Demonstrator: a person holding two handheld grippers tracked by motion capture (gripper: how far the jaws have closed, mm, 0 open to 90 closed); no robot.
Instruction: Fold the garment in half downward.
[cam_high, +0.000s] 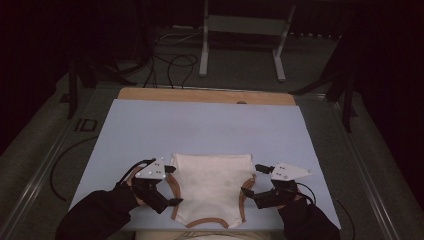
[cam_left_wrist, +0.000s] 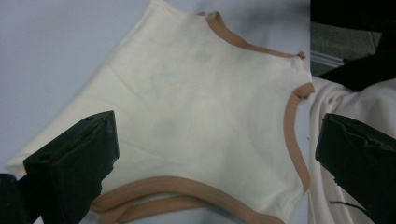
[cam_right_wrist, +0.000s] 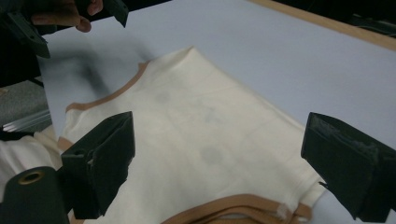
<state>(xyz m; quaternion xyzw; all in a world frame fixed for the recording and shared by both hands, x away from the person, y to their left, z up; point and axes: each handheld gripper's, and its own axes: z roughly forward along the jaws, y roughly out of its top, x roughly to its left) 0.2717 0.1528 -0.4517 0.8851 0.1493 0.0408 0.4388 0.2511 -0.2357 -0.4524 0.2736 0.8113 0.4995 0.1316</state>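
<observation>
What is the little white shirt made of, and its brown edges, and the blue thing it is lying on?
The shirt looks like soft, matte knitted cotton, cream-coloured: it lies limp with gentle creases. The brown edges seem a stretchy ribbed fabric band sewn on, though the weave is too fine to be sure. The blue sheet under it looks smooth, flat and dull, perhaps card or plastic over a wooden board.

A pale blue tabletop with a wooden far edge carries a flat cream tan-trimmed cloth garment.
</observation>
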